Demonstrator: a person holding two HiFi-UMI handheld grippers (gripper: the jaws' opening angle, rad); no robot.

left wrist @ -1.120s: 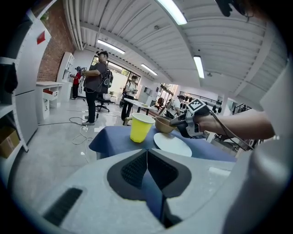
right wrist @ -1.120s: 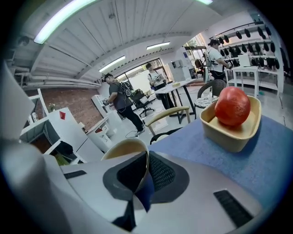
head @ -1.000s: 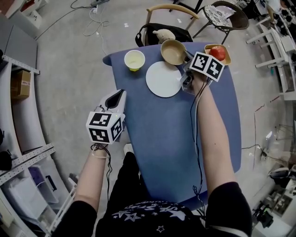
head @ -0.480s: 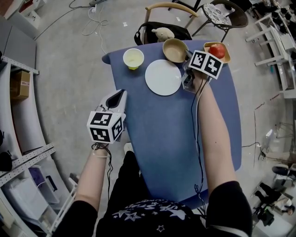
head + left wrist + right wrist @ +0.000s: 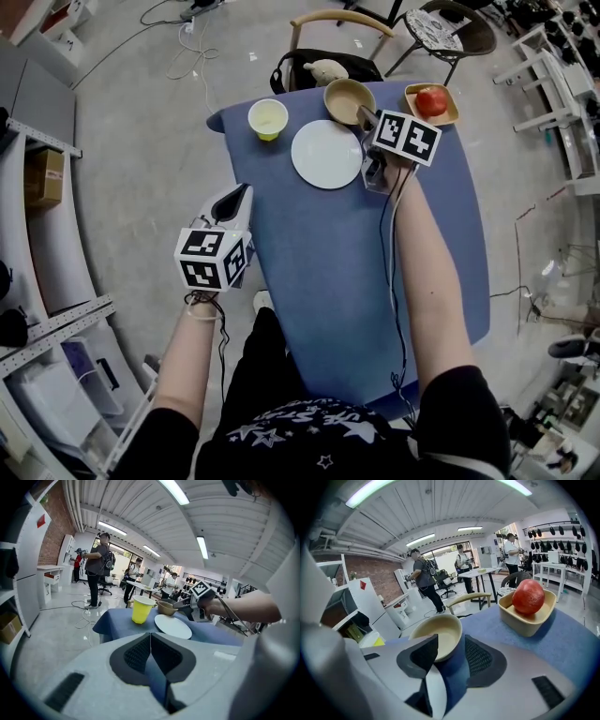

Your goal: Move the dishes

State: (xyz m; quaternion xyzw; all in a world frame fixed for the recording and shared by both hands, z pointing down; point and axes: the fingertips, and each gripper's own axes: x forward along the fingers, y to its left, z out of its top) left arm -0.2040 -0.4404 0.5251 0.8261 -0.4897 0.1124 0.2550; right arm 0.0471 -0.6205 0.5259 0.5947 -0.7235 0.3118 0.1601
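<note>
Bowl (image 5: 440, 631) sits, seemingly, between right gripper's (image 5: 450, 642) just-opened fingers (image 5: 482, 660).

Legible text: none | left cube (image 5: 214, 260), right cube (image 5: 406, 137) — black-and-white square markers, no letters or digits | white panel (image 5: 360, 595) — red sticker (image 5: 362, 585), print too small to read

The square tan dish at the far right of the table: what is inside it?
One round red fruit sits inside the square tan dish. The dish floor under the fruit is covered, so anything beneath it cannot be seen.
</note>
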